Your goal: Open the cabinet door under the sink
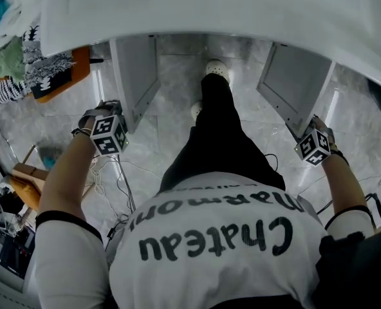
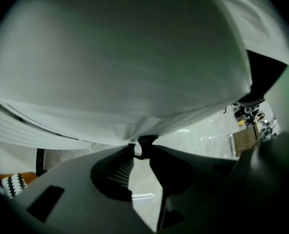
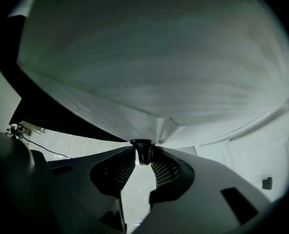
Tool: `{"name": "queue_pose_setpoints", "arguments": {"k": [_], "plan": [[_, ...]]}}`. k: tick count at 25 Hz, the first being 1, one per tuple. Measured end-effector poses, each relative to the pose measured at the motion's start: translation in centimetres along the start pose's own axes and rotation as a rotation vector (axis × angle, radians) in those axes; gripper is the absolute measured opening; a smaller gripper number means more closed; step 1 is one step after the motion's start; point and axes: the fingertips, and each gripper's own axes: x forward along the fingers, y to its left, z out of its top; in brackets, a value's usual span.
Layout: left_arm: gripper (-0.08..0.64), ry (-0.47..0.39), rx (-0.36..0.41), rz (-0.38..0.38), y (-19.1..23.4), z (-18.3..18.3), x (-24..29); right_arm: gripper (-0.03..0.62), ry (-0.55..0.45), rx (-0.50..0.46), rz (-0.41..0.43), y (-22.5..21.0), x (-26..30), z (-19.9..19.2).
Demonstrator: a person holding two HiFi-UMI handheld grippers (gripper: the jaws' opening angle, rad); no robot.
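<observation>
Two grey cabinet doors stand swung outward under the white counter (image 1: 210,5): the left door (image 1: 136,76) and the right door (image 1: 293,82). My left gripper (image 1: 112,108) is at the left door's outer edge and my right gripper (image 1: 316,122) at the right door's outer edge. In the left gripper view the jaws of the left gripper (image 2: 140,149) close round a small black knob (image 2: 145,140) on the door's white face. In the right gripper view the right gripper (image 3: 143,156) holds a like black knob (image 3: 142,147) between its ribbed pads (image 3: 164,172).
The person's dark-trousered leg and white shoes (image 1: 216,68) stand between the doors on the pale marble floor (image 1: 171,127). Loose cables (image 1: 113,179) lie at the lower left. An orange basket of cloths (image 1: 55,69) and a wooden piece (image 1: 26,172) are at the left.
</observation>
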Motion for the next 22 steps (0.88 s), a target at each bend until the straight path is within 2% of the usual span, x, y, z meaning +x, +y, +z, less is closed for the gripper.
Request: {"name": "queue_pose_setpoints", "arguments": {"k": [3,6,12,14,18,22], "plan": [[0.078,0.017,-0.001,-0.015,0.0,-0.8,0.0,0.096,0.004,0.009,0.018,0.0,-0.3,-0.6],[0.078,0.018,-0.001,-0.021,-0.1,-0.6,0.1,0.14,0.008,0.023,0.054,0.5,-0.5,-1.2],[0.078,0.033,0.023,-0.027,-0.1,-0.9,-0.2,0.143,0.022,0.039,0.094,0.3,-0.9,-2.4],[0.078,0.032,0.018,-0.016,-0.2,-0.9,-0.1,0.161,0.026,0.044,0.121,0.3,-1.2,-2.9],[0.078,0.015,-0.09,0.047,0.3,-1.1,0.2,0.16,0.044,0.082,0.113,-0.6,-1.5,-4.5],[0.078,0.025,-0.194,0.111,0.7,-1.1,0.3,0.128,0.125,0.081,0.097,-1.4,-2.0,-6.9]]}}
